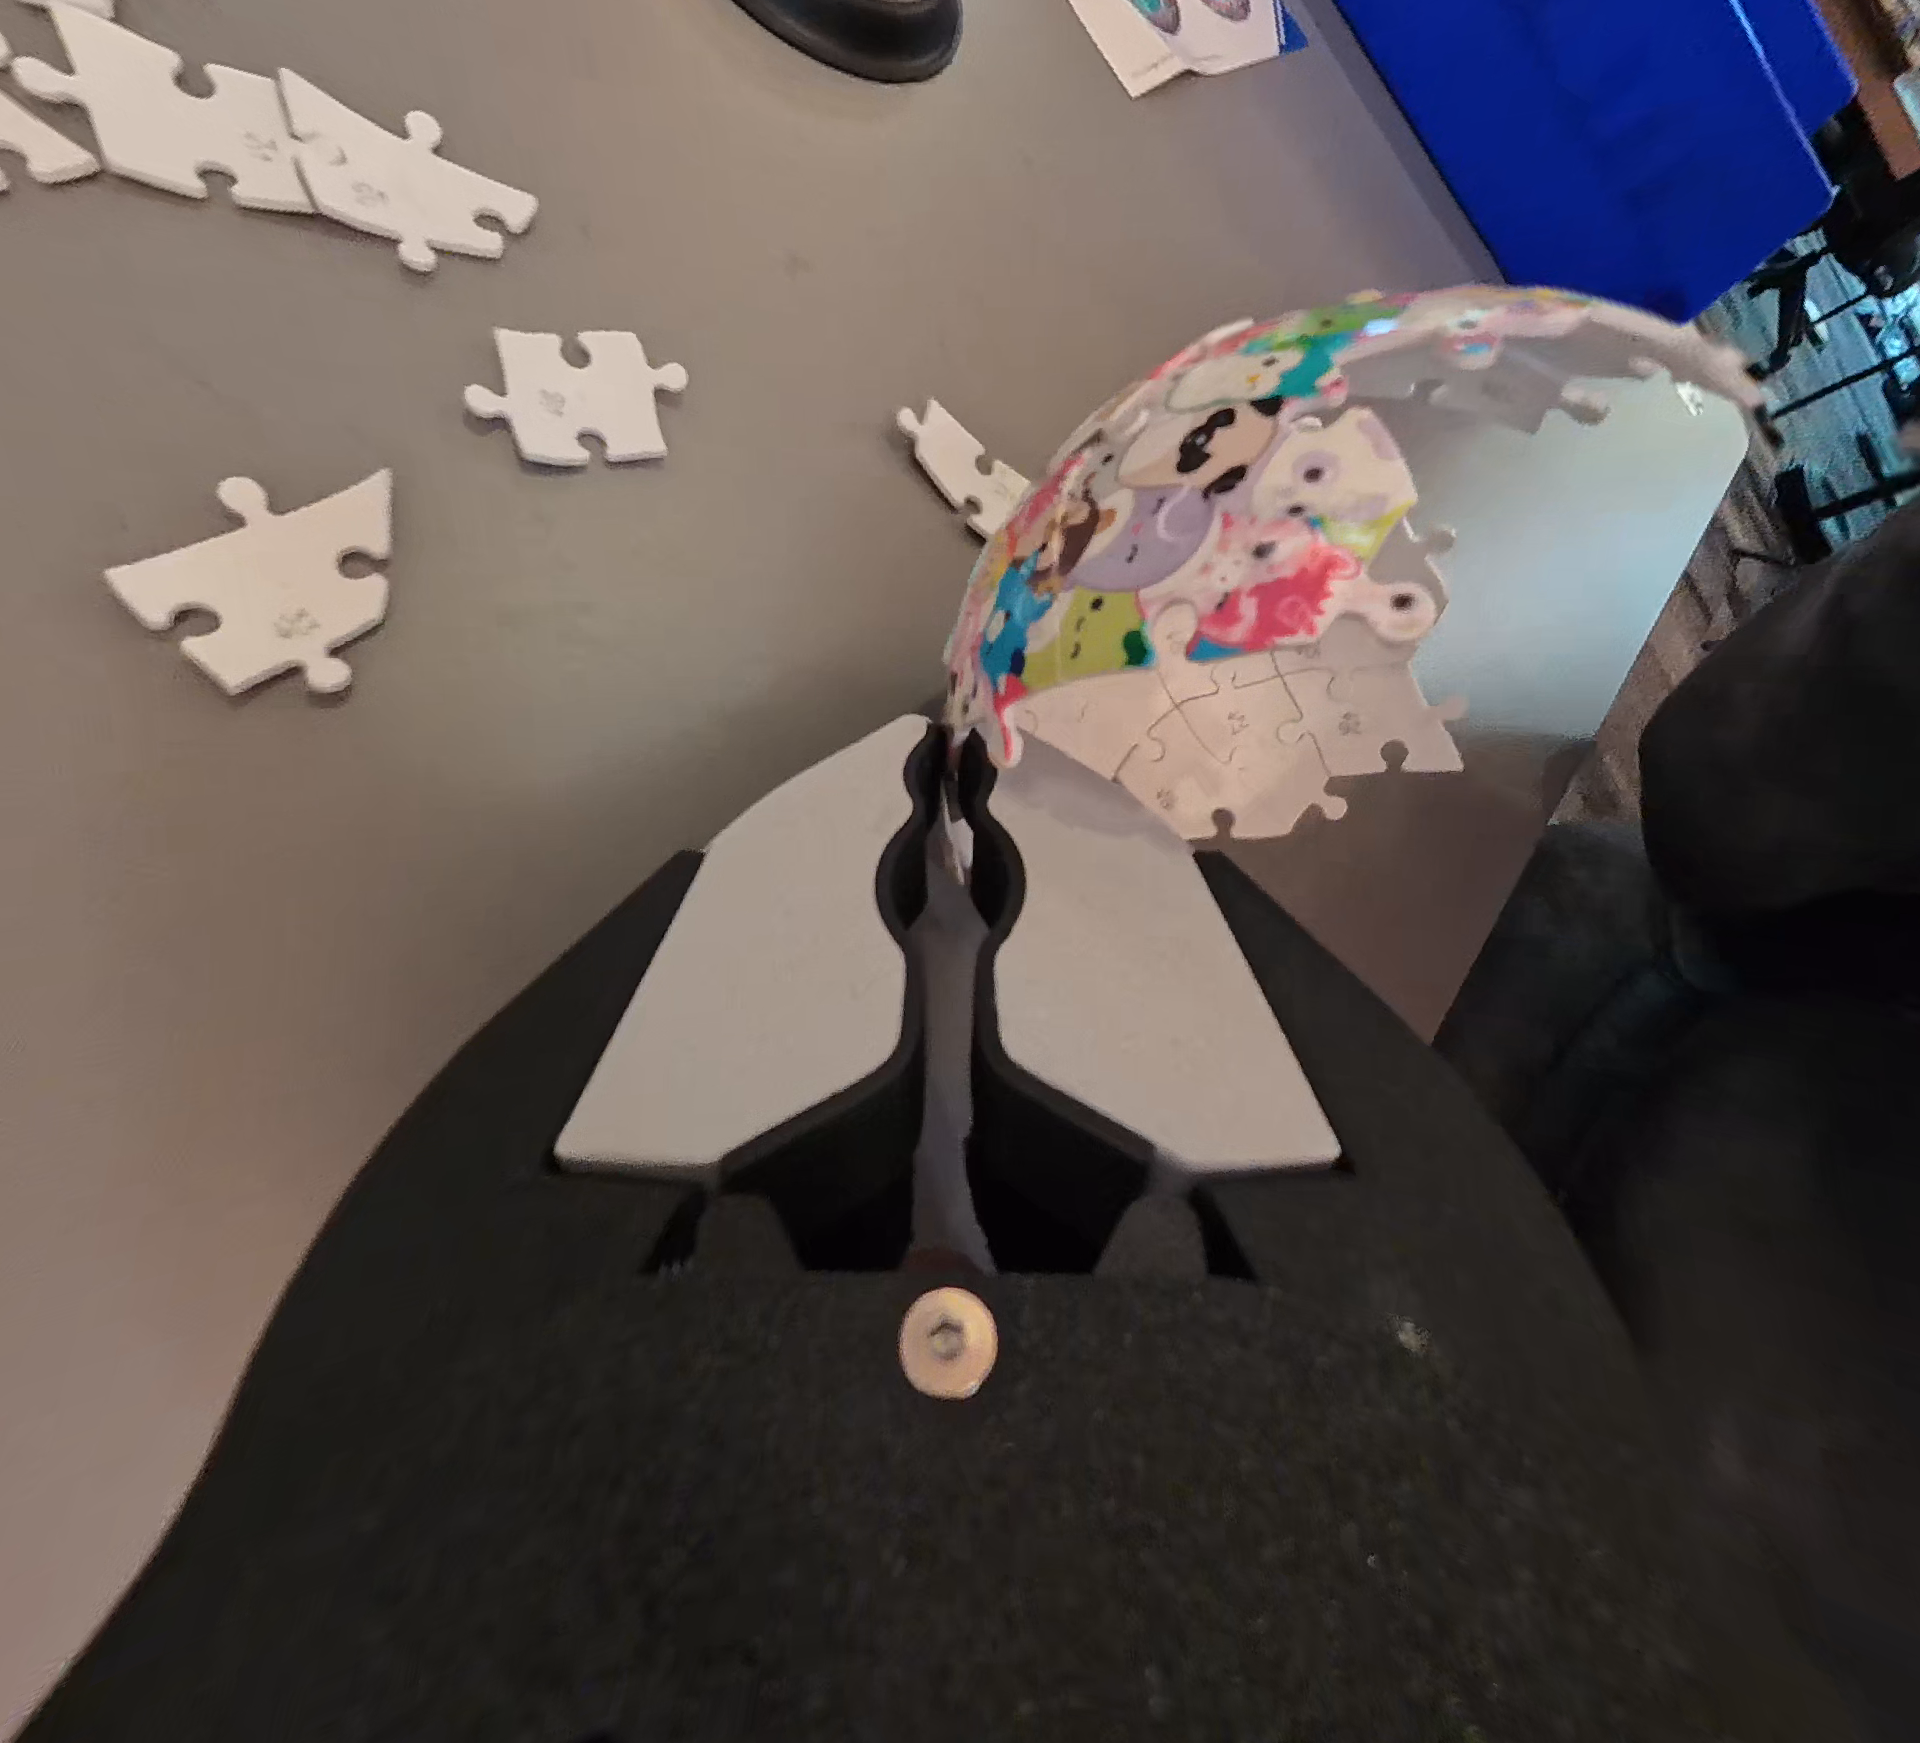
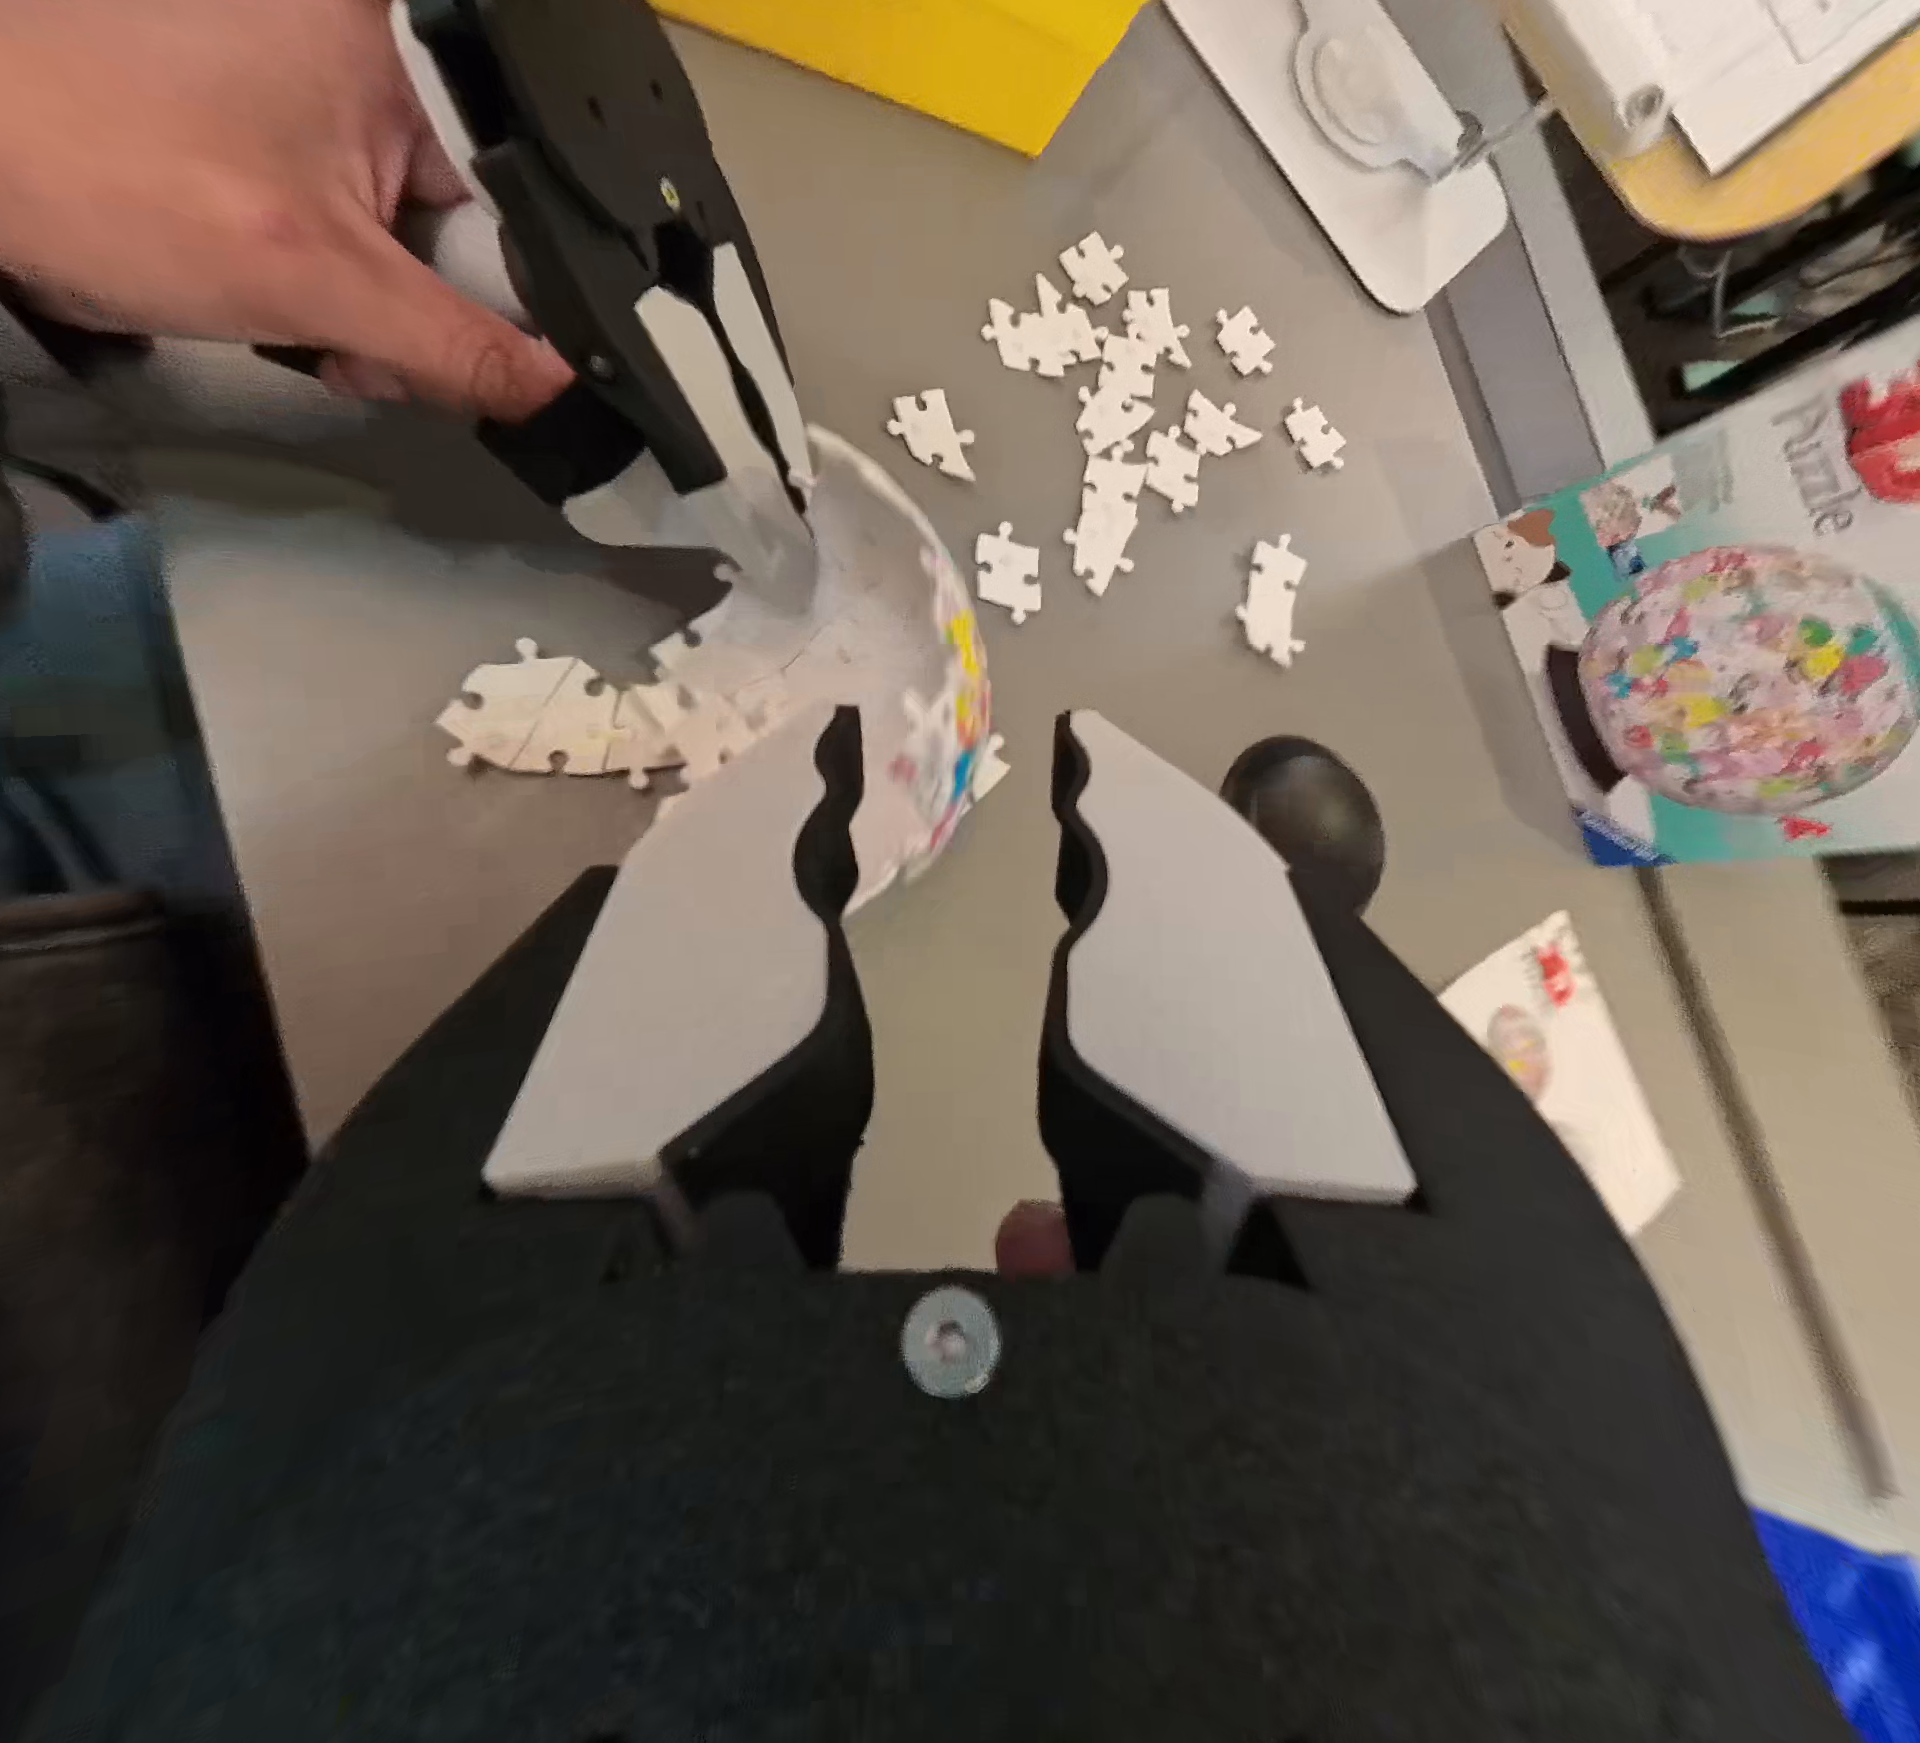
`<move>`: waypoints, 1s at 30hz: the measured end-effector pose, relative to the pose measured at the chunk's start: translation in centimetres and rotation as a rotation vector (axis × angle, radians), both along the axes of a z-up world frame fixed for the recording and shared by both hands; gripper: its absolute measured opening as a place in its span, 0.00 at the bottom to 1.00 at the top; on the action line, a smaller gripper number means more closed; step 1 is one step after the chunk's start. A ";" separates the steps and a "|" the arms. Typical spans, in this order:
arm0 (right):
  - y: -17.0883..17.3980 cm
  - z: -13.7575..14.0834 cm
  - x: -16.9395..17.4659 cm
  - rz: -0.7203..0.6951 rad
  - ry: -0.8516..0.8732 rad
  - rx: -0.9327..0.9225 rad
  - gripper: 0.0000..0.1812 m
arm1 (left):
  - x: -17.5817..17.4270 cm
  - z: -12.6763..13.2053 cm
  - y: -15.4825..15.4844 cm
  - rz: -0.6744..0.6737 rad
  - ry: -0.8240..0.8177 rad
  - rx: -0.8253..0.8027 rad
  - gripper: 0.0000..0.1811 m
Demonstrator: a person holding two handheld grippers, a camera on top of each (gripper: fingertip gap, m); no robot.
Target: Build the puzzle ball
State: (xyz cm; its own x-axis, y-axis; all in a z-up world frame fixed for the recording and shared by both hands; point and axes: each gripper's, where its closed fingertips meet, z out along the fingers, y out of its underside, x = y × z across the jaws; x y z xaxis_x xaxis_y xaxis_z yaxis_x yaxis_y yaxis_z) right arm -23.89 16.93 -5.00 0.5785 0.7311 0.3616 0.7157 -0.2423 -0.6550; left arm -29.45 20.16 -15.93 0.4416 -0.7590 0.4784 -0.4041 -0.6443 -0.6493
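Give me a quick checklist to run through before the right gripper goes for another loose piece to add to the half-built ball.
1. Left gripper has hold of the half-built ball: ok, shut on its edge.
2. Right gripper is free: ok, open with nothing between its fingers.
3. Loose pieces are available: ok, a scatter lies white side up on the table beyond the ball.
4. Path to the pieces: not ok, the ball's rim sits right at the right gripper's left fingertip.
5. Which piece fits next: cannot tell, only blank backs show.
6. Ball stand is out of the way: ok, it sits to the right of the right gripper.
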 end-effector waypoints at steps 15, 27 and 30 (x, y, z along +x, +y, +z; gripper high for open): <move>-1.8 -7.3 2.3 -0.168 0.292 -0.142 0.21 | -1.9 -0.4 1.5 0.103 0.026 -0.024 0.01; -3.8 -7.3 1.5 -0.080 0.603 -0.111 0.20 | -3.5 -1.7 2.3 0.192 -0.023 -0.196 0.01; -3.5 -7.2 2.2 -0.074 0.568 -0.081 0.21 | -2.9 -1.8 1.6 0.179 -0.050 -0.248 0.01</move>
State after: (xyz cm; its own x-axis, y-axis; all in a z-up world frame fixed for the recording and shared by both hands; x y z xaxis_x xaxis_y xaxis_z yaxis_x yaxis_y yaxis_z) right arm -21.65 13.45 -12.18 0.7165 0.6934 -0.0763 0.2359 -0.3437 -0.9090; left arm -32.34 21.81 -17.70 0.5287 -0.5288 0.6640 -0.2412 -0.8436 -0.4798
